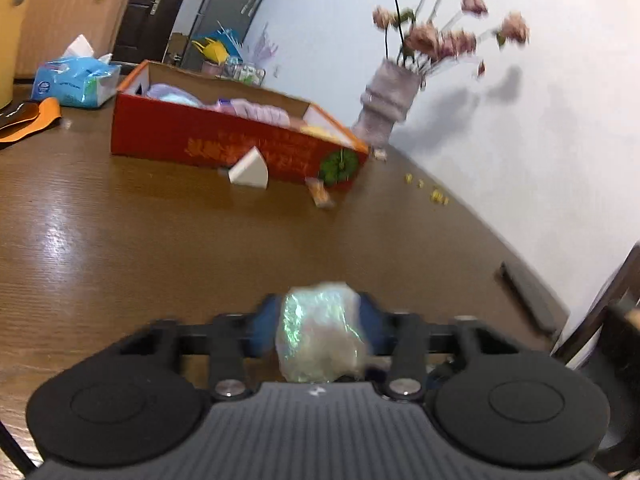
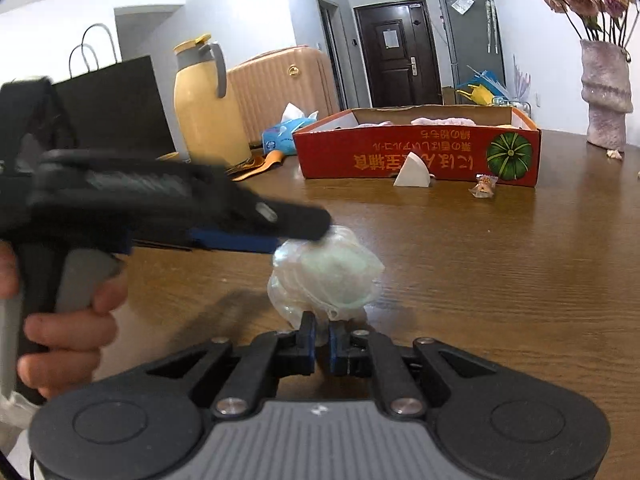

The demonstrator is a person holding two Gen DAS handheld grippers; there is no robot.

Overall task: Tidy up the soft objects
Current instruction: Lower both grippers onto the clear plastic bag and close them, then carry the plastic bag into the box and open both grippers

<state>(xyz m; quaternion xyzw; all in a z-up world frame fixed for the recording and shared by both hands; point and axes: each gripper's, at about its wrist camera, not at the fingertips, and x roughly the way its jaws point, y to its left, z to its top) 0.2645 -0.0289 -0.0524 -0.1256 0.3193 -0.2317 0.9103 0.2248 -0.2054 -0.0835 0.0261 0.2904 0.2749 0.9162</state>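
**Crumpled plastic bundle pinched by both claws**

Bundle of crinkled translucent film (image 1: 322, 330) sits squeezed between the blue pads of the left gripper (image 1: 322, 320), filling the gap between its fingers, held above the wooden table (image 1: 120, 240); the right gripper (image 2: 322, 344) has its fingers nearly together, clamped on a thin lower fold of the same bundle, which bulges just ahead of its tips; seen from the right wrist, the left claw reaches in from the left side and grips the bundle's top; well ahead of both claws stands a red cardboard box (image 2: 416, 156) with pale soft items inside; a white wedge (image 2: 414, 176) and a small wrapped snack (image 2: 484, 186) lie just in front of that box; a vase of pink flowers (image 2: 606, 96) stands to its right.
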